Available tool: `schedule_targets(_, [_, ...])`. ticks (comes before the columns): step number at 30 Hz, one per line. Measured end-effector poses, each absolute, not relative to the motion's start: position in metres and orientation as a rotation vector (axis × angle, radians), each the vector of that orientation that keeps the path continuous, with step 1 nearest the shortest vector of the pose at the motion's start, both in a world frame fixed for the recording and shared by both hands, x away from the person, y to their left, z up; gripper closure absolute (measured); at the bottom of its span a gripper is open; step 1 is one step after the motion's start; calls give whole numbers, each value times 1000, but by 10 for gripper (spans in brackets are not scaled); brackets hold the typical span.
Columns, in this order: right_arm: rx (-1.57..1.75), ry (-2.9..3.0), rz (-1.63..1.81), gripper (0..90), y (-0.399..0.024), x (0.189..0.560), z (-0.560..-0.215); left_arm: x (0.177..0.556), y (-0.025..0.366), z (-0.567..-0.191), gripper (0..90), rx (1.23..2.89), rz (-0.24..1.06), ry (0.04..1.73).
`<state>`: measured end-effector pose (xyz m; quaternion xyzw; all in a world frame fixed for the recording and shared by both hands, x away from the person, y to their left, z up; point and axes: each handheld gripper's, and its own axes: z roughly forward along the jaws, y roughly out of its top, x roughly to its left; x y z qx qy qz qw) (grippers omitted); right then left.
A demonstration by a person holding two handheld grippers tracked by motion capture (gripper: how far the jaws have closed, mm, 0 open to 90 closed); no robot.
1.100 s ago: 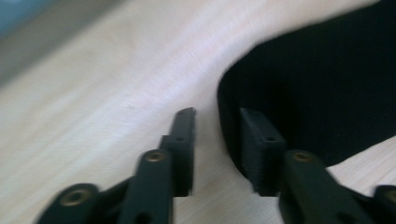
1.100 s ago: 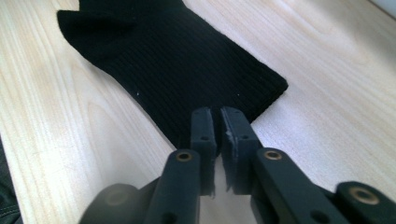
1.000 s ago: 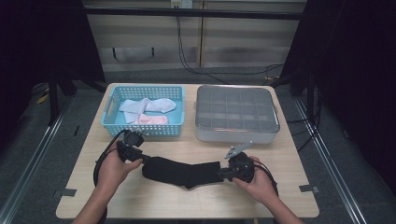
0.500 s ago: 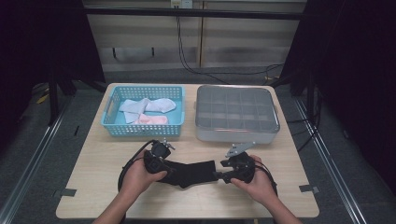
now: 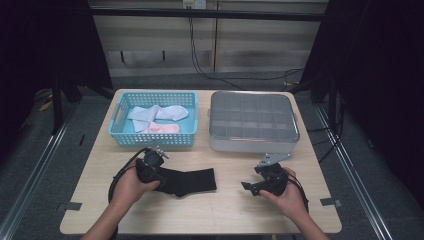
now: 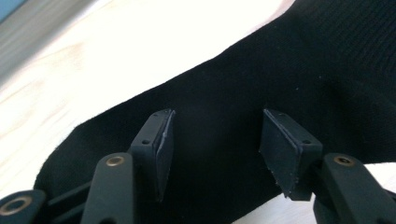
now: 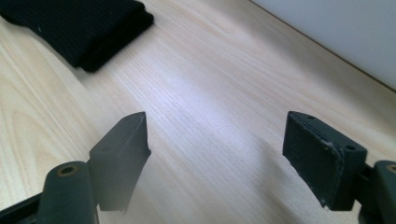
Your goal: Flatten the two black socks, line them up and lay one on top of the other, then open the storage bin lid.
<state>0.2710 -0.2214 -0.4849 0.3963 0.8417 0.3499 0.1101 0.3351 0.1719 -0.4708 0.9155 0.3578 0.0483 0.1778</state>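
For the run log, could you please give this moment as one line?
left gripper: open, jaws just opening, over black sock | right gripper: open, just released, over bare table

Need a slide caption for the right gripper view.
Right gripper open above the pale wooden table, nothing between its jaws; folded black sock lies beyond.

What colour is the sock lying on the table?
The sock is plain black; the high view shows it best.

Matt ribbed black cloth sock (image 5: pixel 192 181) on smooth pale wood-grain table (image 5: pixel 210 210)
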Motion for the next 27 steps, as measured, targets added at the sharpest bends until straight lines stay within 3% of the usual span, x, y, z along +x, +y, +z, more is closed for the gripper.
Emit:
schedule_targets(15, [1179, 2452, 1009, 196, -227, 271, -488, 351, 223, -473, 428, 2520, 148, 1106])
schedule_targets(21, [1193, 2455, 1007, 188, -230, 272, -486, 352, 227, -465, 358, 2438, 130, 1139])
schedule_targets(27, [1206, 2439, 1005, 188, -238, 272, -481, 354, 214, -444, 345, 2413, 128, 1117])
